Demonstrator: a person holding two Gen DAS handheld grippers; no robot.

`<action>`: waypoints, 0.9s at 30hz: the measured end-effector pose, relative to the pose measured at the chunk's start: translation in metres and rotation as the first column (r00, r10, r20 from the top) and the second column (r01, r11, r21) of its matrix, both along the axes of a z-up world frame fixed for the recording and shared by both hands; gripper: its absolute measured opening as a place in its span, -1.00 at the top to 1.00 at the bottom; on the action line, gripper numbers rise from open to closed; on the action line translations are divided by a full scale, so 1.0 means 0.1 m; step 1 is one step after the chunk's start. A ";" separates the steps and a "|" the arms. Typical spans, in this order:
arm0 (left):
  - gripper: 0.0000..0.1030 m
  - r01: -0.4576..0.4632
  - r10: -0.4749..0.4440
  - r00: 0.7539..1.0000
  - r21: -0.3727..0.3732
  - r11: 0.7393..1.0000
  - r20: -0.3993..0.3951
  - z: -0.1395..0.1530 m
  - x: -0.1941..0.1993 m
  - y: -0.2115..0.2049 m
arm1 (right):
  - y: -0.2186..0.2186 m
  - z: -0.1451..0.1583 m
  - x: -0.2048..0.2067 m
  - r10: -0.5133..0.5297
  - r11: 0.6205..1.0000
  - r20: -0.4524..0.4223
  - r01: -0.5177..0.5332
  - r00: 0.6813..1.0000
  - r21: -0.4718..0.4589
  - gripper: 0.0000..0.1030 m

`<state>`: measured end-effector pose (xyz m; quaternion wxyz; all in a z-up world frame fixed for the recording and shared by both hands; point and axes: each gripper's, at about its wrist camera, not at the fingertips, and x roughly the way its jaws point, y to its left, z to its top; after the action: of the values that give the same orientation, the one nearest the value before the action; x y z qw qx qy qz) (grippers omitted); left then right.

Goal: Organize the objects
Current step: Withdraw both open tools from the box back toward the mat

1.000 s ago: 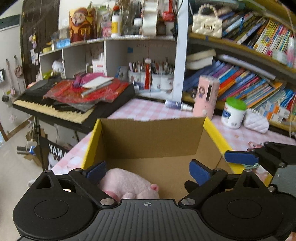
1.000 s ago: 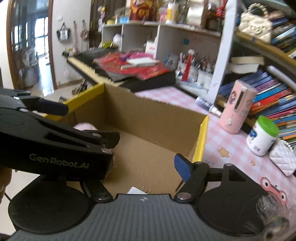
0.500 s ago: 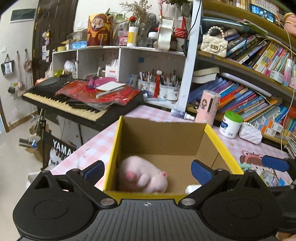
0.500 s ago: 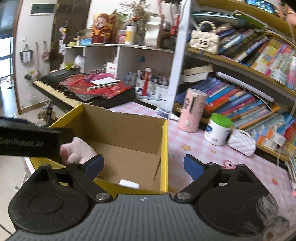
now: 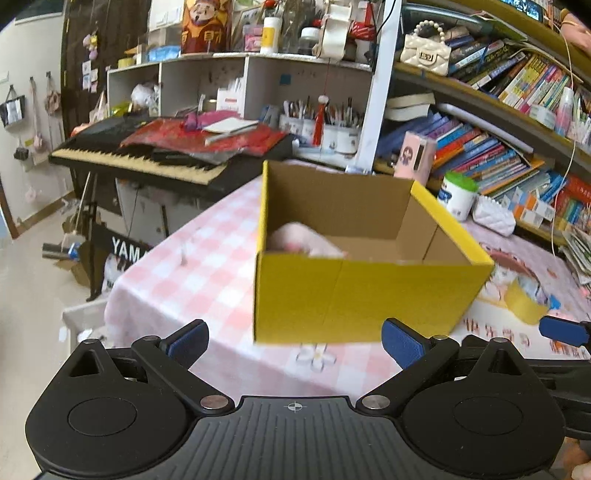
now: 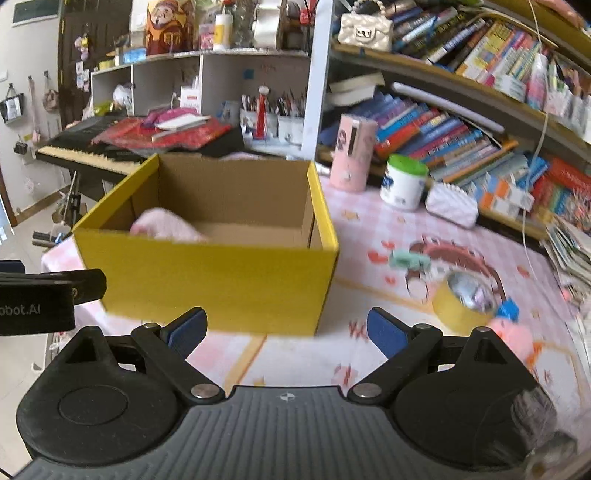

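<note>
Table [image 6: 369,236]: covered by a pink-and-white checked cloth with cartoon prints; its left edge drops toward a pale floor.
Box [image 6: 207,273]: yellow outside, plain brown cardboard inside, open at the top; stands on the table toward the left edge, in front of both grippers.
Soft toy [image 6: 162,229]: pink plush, lying inside the box against its left wall; blurred.
Tape roll [image 6: 461,299]: yellow, on the table to the right of the box, well apart from it.
Green piece [image 6: 408,258]: small, between the box and the tape roll; too blurred to tell what it is.
Blue piece [image 6: 508,309]: small, just beside the tape roll.
Back edge of table: pink cylinder [image 6: 352,153], white jar with green lid [image 6: 402,182], white quilted pouch [image 6: 452,205], all standing in front of a shelf of books [image 6: 436,125].
Keyboard [image 5: 140,162]: black, left of the table; red cloth and a notebook lie on top; "YAM" readable on its stand below.
Upper shelf: white pearl-handled purse [image 6: 365,27], a red-and-gold printed figure.
Left gripper [image 5: 295,341]: jaws spread wide, nothing between them; its side reads "obot.AI" in the right wrist view.
Right gripper [image 6: 286,330]: jaws spread wide, nothing between them, short of the box's near wall.
</note>
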<state>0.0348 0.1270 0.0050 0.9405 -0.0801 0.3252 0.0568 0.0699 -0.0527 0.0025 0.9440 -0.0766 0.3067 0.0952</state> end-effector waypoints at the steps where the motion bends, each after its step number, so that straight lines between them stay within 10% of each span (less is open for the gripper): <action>1: -0.96 -0.001 0.001 1.000 0.000 1.000 -0.003 -0.01 -0.05 0.01 | 0.00 -0.02 -0.07 -0.008 1.000 -0.005 0.008 1.000 -0.004 -0.82; 27: -0.96 0.198 -0.192 0.973 0.032 0.980 -0.128 -0.22 -0.53 -0.28 | -0.22 -0.20 -0.96 -0.184 0.983 -0.076 0.185 0.980 0.004 -0.87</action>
<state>-0.0180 0.0995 -0.0170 0.9211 -0.0232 0.3880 -0.0238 -0.0262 -0.0748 -0.0171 0.9368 -0.0389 0.3474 0.0119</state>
